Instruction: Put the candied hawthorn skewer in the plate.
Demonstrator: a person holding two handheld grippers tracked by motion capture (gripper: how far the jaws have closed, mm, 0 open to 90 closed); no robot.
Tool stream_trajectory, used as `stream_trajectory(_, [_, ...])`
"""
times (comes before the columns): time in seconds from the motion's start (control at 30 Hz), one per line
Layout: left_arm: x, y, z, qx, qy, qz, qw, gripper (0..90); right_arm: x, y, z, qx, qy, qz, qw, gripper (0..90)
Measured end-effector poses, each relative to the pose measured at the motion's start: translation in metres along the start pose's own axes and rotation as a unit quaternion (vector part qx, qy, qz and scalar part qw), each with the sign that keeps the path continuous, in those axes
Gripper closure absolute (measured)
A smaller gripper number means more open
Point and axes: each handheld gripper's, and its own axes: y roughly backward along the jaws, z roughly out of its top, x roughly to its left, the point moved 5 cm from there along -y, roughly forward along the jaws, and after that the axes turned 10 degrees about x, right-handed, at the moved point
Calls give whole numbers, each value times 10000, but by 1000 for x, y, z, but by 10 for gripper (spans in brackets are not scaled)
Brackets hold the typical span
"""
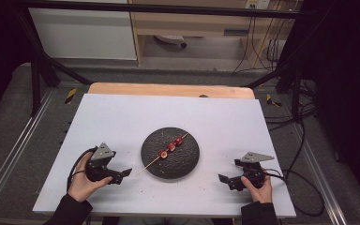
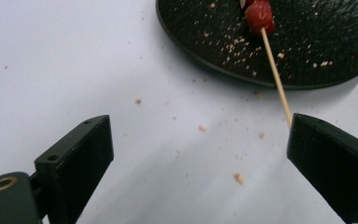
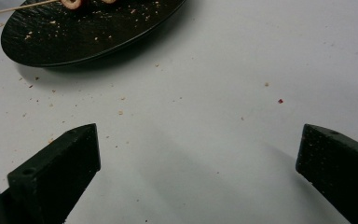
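Three fruit pieces on skewer [image 1: 168, 149]; skewer tip hidden behind left claw [image 2: 198, 158] jaw

table: white top [image 1: 122, 117] — crumbs scattered near the middle
plate: black [image 1: 187, 164] — dead centre of the surface

Light fell evenly from above on my white table [image 1: 122, 122], dim beyond its edges. My jaws looked soft up close, casting faint grey shadows.
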Motion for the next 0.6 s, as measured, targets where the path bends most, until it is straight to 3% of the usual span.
stream_trajectory(0.17, [6, 3, -17, -136, 67, -53, 9999, 57, 0, 1, -1, 33, -17, 7, 10000, 5])
stream_trajectory(0.4, [18, 7, -39, -158, 174, 54, 9997, 53, -2, 1, -4, 99, 12, 3, 10000, 5])
stream_trajectory(0.6, [24, 11, -44, -208, 269, 116, 9994, 57, -1, 2, -4, 123, 4, 38, 9999, 5])
